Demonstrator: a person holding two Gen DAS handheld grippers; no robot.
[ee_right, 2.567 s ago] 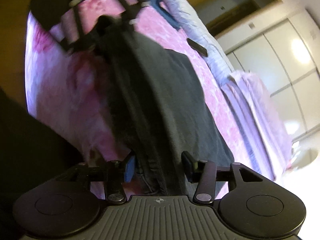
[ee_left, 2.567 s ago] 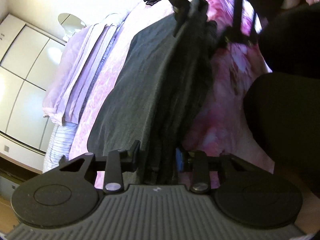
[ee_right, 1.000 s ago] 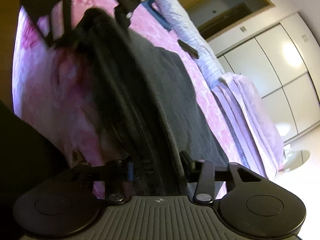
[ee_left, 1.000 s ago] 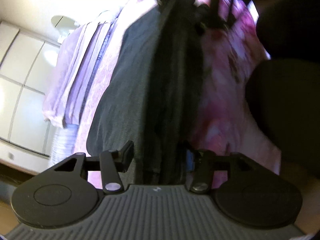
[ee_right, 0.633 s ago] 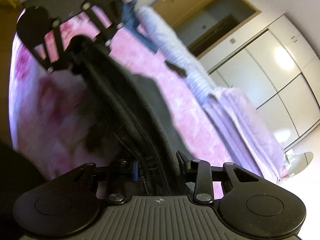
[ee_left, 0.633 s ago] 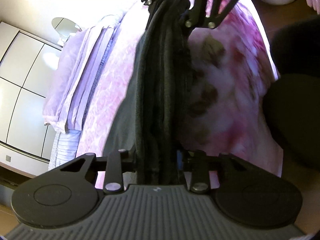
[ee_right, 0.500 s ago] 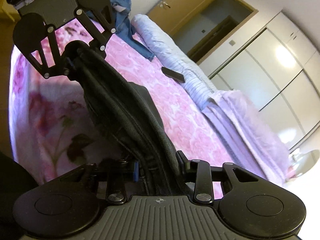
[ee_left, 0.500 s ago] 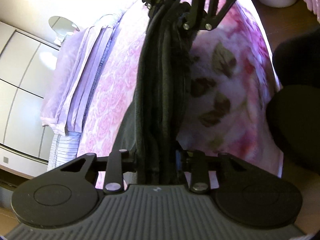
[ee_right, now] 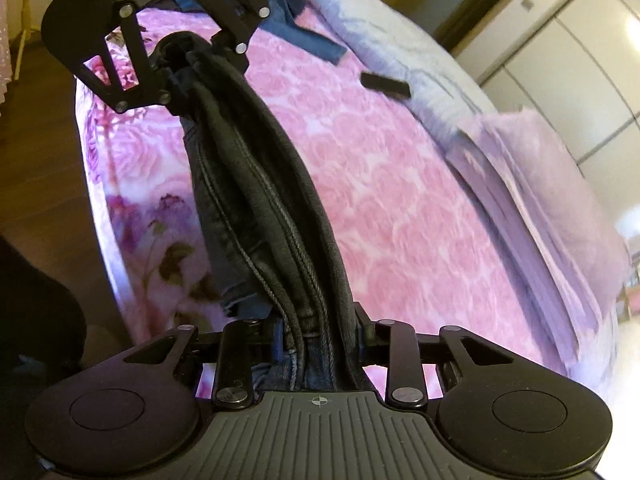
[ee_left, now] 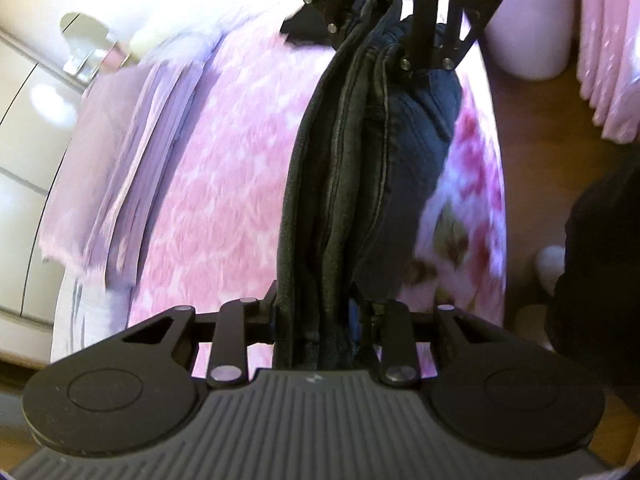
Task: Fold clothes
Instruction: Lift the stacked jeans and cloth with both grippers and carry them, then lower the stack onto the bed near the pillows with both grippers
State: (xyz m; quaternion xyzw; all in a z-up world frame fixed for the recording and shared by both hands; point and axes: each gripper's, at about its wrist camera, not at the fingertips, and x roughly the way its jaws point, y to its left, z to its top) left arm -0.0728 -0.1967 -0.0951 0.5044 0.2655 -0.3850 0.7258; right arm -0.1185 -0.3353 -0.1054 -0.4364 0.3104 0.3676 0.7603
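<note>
A pair of dark jeans (ee_left: 344,184) hangs stretched in the air between my two grippers, above the pink floral bed (ee_left: 224,200). My left gripper (ee_left: 316,320) is shut on one end of the folded jeans. My right gripper (ee_right: 316,332) is shut on the other end of the jeans (ee_right: 256,208). Each gripper shows in the other's view: the right gripper (ee_left: 384,4) at the top of the left wrist view, the left gripper (ee_right: 180,52) at the top left of the right wrist view.
A folded lilac blanket (ee_right: 552,208) and a white quilt (ee_right: 392,52) lie along the far side of the bed. A blue garment (ee_right: 300,28) and a small dark object (ee_right: 384,84) lie near them. Wooden floor (ee_right: 44,176) borders the bed's near edge; white wardrobes (ee_right: 560,64) stand behind.
The jeans have been lifted off the bed and now hang taut between both grippers, gathered into a narrow band. Both grippers rose and stayed shut.
</note>
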